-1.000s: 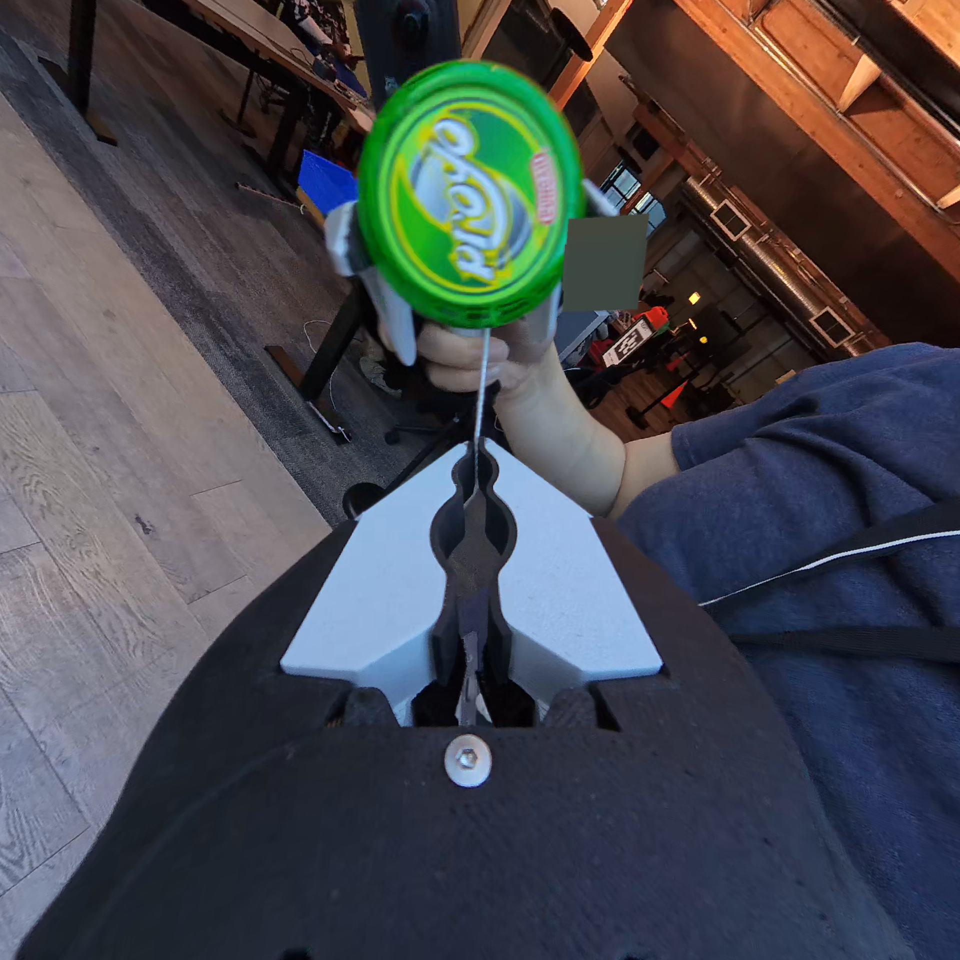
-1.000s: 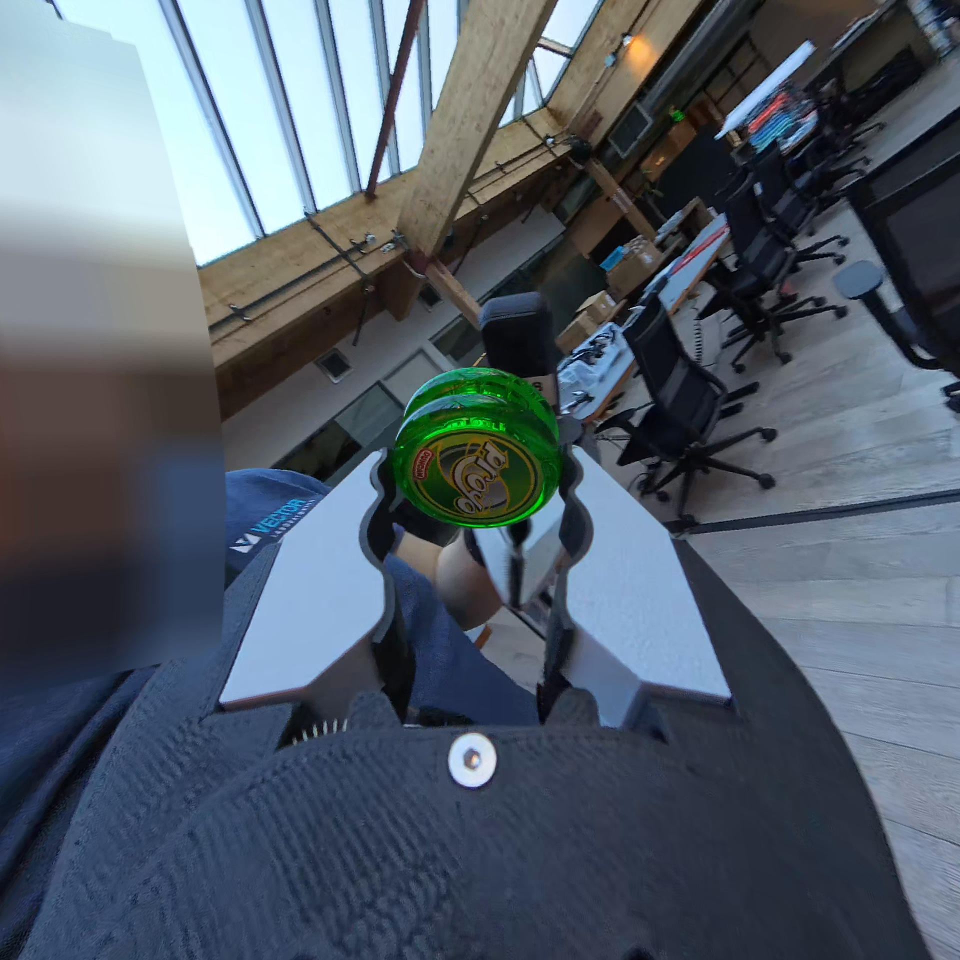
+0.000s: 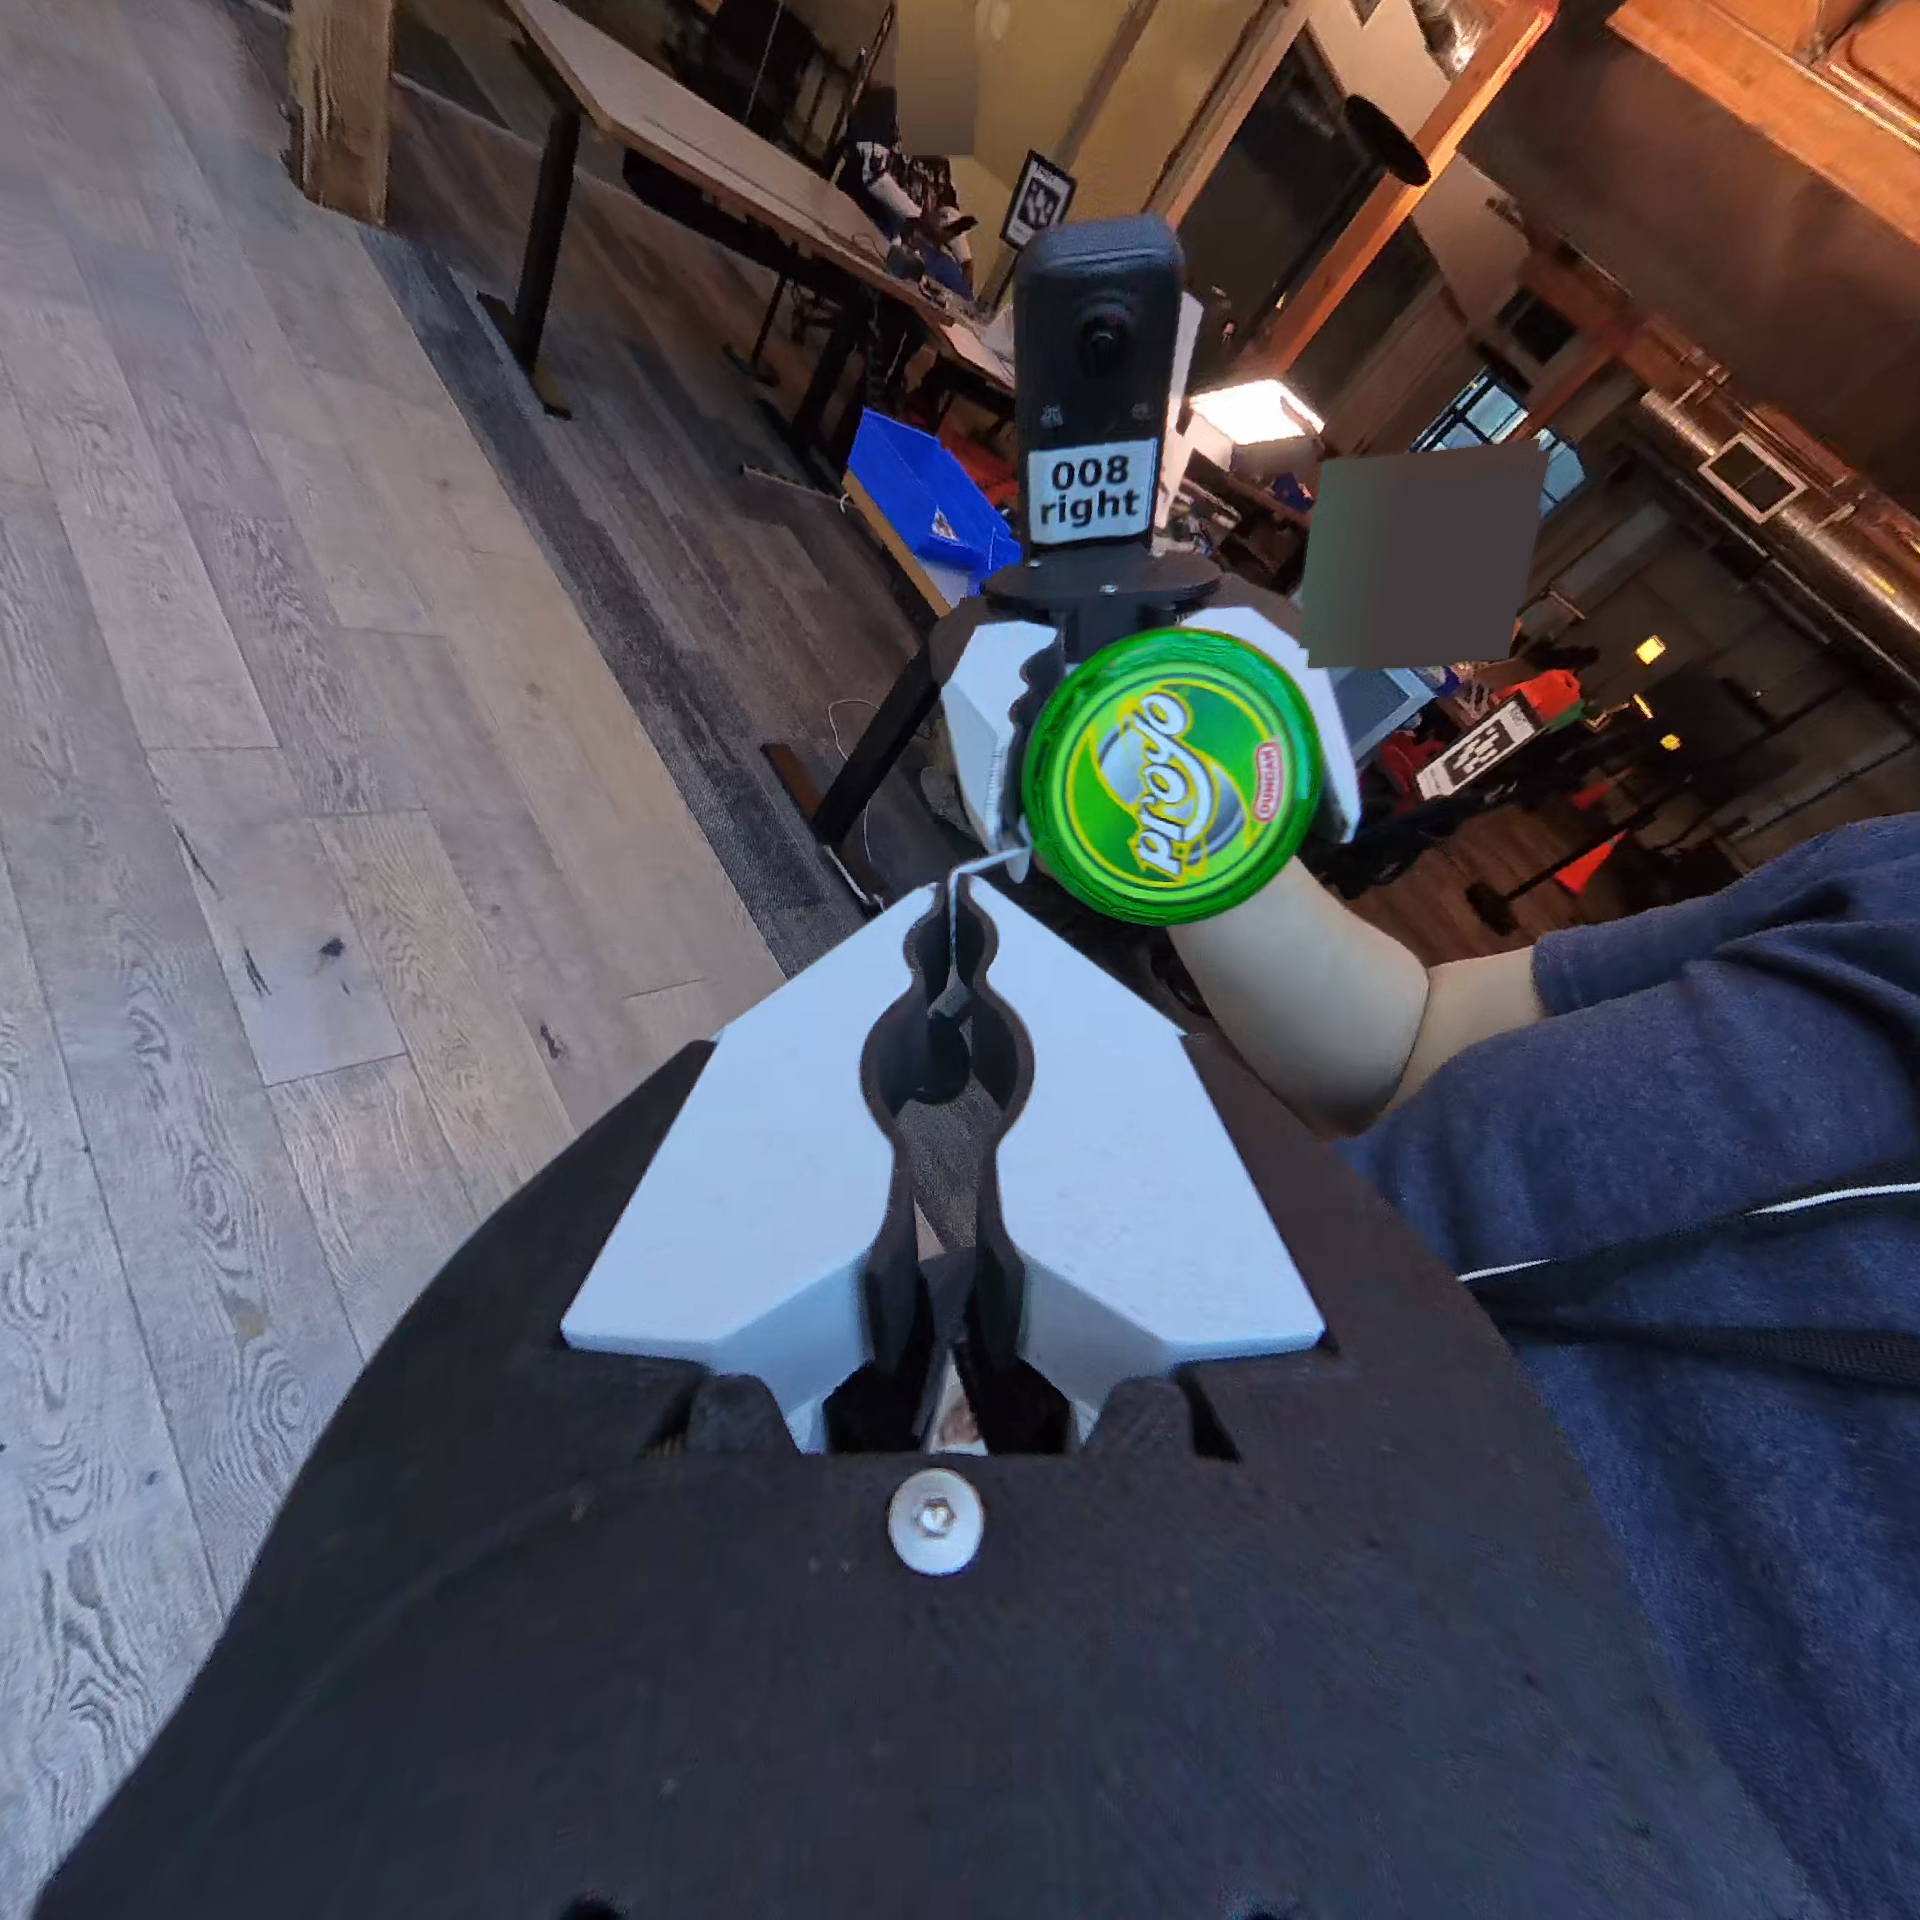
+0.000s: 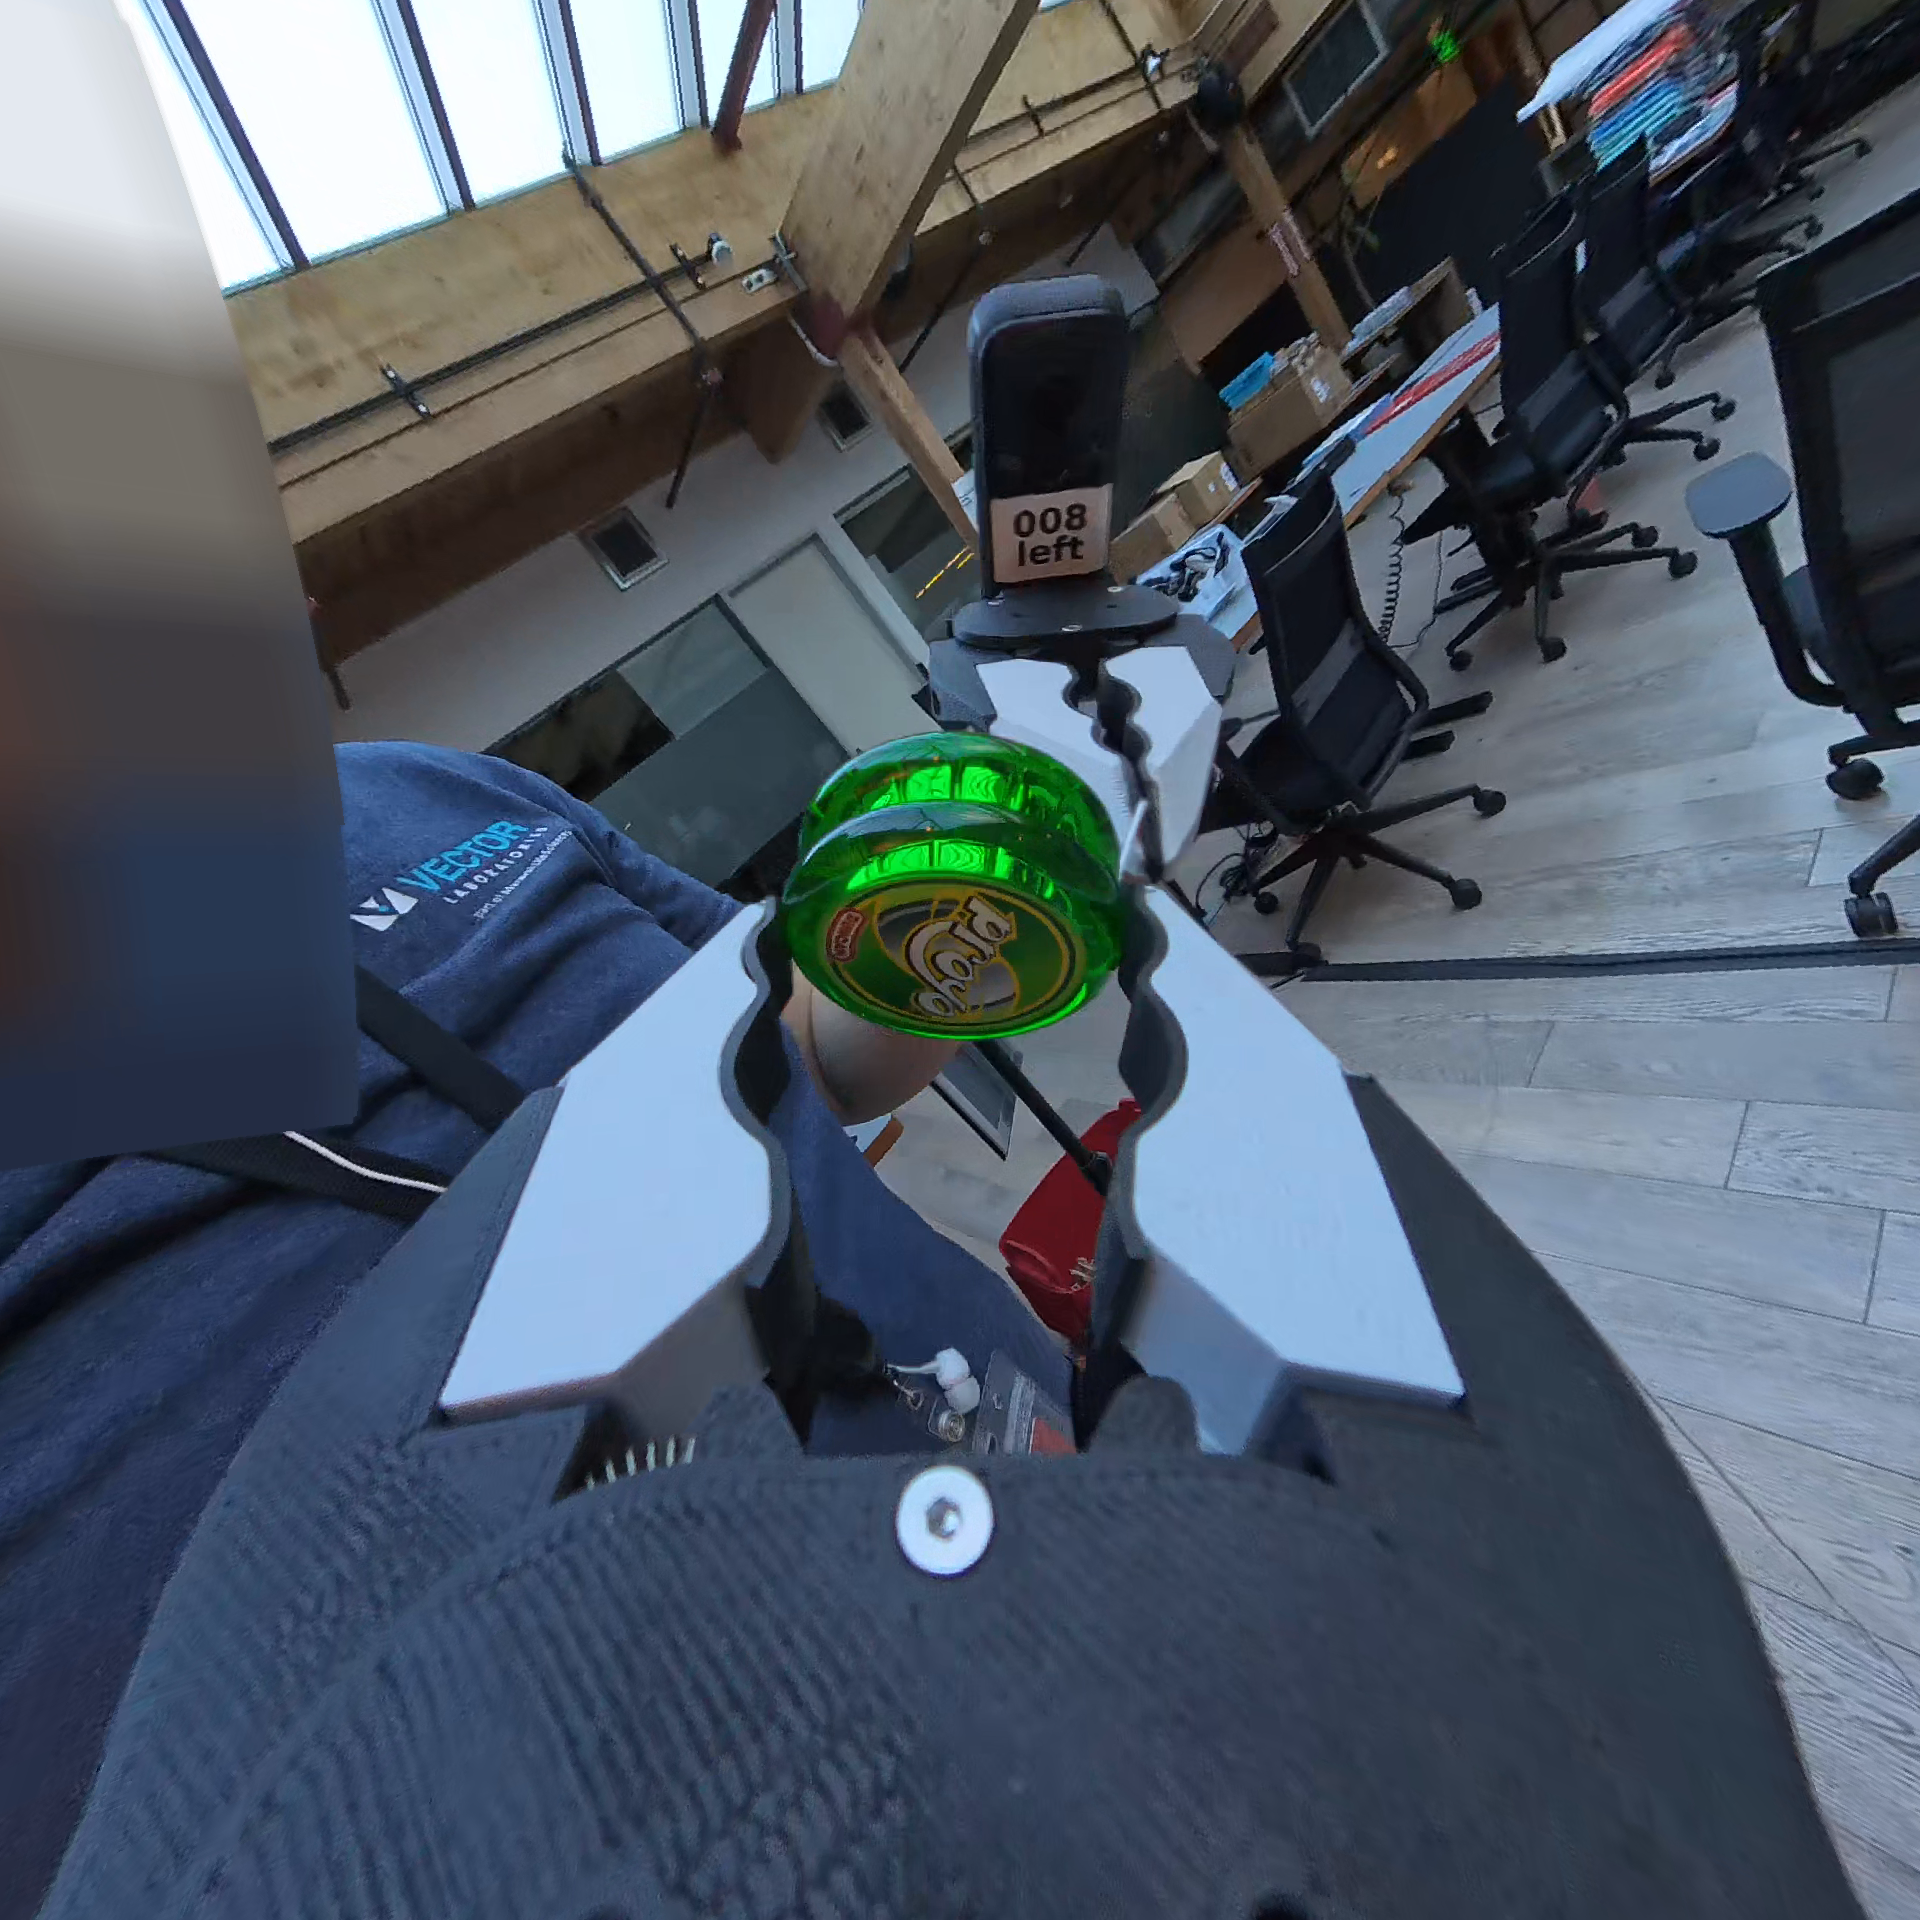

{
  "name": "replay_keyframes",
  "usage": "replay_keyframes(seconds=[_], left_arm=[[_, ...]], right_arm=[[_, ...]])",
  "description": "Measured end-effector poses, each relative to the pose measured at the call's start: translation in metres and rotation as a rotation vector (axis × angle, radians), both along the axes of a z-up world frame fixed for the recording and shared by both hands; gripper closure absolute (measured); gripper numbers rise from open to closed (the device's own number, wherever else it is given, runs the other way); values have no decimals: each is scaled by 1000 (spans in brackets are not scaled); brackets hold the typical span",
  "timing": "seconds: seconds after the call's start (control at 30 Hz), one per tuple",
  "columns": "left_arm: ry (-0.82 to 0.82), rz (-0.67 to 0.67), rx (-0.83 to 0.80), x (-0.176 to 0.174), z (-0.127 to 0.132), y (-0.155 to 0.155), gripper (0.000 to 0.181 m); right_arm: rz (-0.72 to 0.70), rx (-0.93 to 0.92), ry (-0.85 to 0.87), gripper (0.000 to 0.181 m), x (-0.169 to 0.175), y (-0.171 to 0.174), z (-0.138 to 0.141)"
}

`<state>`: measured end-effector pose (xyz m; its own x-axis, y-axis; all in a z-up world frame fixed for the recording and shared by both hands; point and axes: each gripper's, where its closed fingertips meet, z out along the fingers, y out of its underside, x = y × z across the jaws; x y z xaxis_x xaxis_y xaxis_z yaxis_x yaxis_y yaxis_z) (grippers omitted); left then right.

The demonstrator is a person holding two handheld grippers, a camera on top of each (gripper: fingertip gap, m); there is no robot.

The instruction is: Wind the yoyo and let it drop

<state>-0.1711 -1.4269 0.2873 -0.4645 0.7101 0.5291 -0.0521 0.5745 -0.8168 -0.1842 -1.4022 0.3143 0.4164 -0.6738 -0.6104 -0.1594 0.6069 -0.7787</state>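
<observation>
A clear green yoyo sits on its edge between the tips of my right gripper, which is shut on its rim. It also shows in the left wrist view, face on, just ahead and right of my left gripper. My left gripper is shut on the white string, which runs a short way from its tips to the yoyo's left edge. In the right wrist view the left gripper stands just behind the yoyo, with the string at its tips.
A person in a dark blue top holds both grippers above a grey wood floor. Long tables and a blue bin stand behind. Black office chairs stand to the right in the right wrist view.
The yoyo has dropped lower and to the right in the left wrist view, closer to the left tips. The string between them now runs sideways instead of straight up.
</observation>
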Motion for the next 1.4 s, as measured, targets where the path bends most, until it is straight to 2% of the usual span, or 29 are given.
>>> replay_keyframes(seconds=[0.1, 0.2, 0.4, 0.53, 0.7, 0.77, 0.87, 0.97, 1.07, 1.17, 1.4], left_arm=[[-40, 14, -55, -2, 6, 1, 181], [-62, 18, -86, -5, 13, 4, 181], [-96, 29, -122, -3, 21, 9, 181], [-206, 7, -140, -7, 5, 11, 181], [-292, -94, -109, -16, -13, 21, 181], [-333, -112, -99, -15, -18, 23, 181], [-437, -103, -89, -9, -28, 23, 181], [-447, -91, -63, -7, -28, 26, 181], [-429, -86, -27, -6, -28, 30, 181], [-363, -79, -29, -10, -22, 32, 181], [-75, -168, -38, -29, 13, 51, 181]], right_arm=[[34, -42, -12, 119, -2, 8, -2], [4, -105, 37, 119, 4, 7, -12], [39, -162, -65, 119, -1, 20, 1], [69, -273, 68, 120, 8, 33, -20], [119, -424, 301, 119, 17, 48, -58], [92, -482, 398, 119, 22, 44, -76], [20, -506, 464, 119, 25, 33, -89], [-156, -564, 511, 119, 26, 4, -95], [-339, -611, 448, 119, 23, -20, -77], [-432, -626, 342, 119, 18, -28, -49], [-456, -606, 105, 120, 11, -10, 4]])
